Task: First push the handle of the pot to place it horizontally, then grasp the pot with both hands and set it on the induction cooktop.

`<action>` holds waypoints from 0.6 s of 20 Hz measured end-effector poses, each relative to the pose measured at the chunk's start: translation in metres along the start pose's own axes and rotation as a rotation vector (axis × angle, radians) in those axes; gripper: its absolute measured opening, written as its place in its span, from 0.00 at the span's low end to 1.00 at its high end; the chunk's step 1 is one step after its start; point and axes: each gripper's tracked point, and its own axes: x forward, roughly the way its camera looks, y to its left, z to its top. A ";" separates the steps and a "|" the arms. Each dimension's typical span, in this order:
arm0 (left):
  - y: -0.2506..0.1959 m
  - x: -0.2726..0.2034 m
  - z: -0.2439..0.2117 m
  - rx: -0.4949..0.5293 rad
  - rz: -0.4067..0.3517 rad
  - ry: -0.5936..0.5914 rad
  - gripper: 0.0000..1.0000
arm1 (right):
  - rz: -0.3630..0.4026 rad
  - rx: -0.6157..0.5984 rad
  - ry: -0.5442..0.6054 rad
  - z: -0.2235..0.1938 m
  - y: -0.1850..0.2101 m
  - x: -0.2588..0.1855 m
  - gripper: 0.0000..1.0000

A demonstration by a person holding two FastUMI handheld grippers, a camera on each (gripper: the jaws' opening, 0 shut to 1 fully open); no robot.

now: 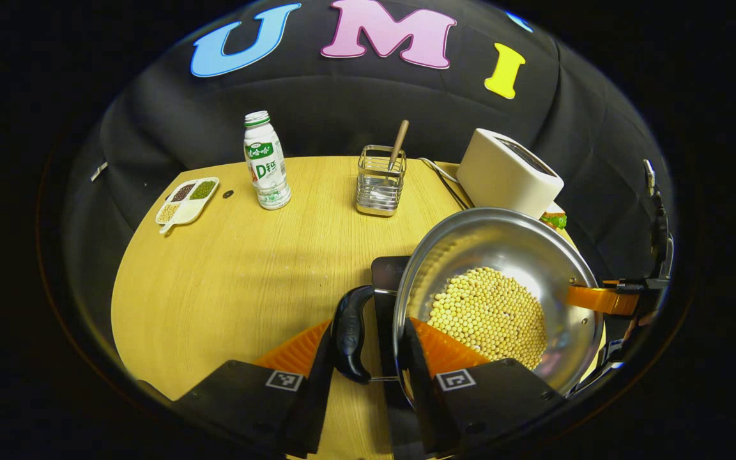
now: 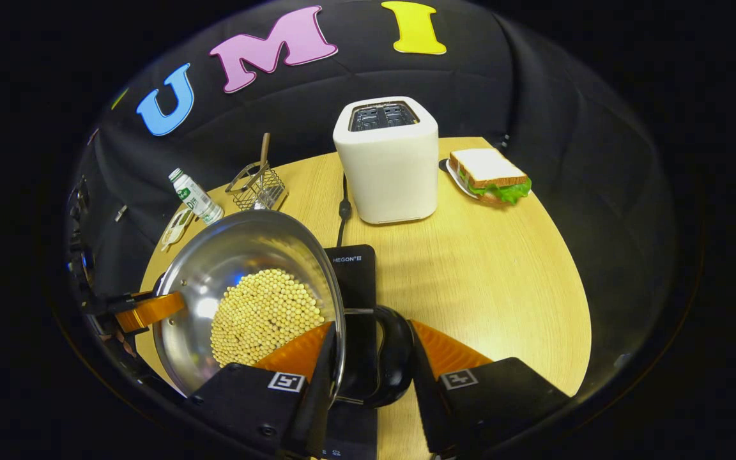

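Above the cooktop, the pot of beans hangs, each hand-held gripper, left and right, clenched on a side handle; uneven lowering could tip beans onto the table.

A shiny steel pot holds pale yellow soybeans; its handles between the jaws are glossy black. Beyond the jaws stand a cream-white toaster, a white, green-labelled bottle, and a light wood-grain surface.
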 end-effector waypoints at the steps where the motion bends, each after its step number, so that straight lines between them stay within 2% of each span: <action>1: -0.001 -0.003 0.002 -0.005 0.004 -0.011 0.63 | 0.007 -0.003 0.005 0.000 0.003 0.000 0.73; 2: -0.003 -0.003 0.004 -0.014 -0.004 -0.024 0.67 | 0.005 -0.006 0.008 -0.001 0.005 0.000 0.78; 3: -0.005 -0.006 0.005 -0.018 -0.001 -0.029 0.75 | 0.007 -0.005 0.005 0.000 0.007 0.002 0.99; 4: -0.004 -0.005 0.004 -0.016 0.007 -0.025 0.86 | 0.005 -0.003 -0.002 0.001 0.008 0.001 0.99; 5: -0.003 -0.005 0.003 -0.014 0.015 -0.024 0.90 | 0.005 0.001 -0.006 0.002 0.009 -0.001 0.99; 12: -0.005 -0.025 0.015 -0.015 0.018 -0.067 0.93 | -0.014 0.026 -0.098 0.022 0.014 -0.023 0.99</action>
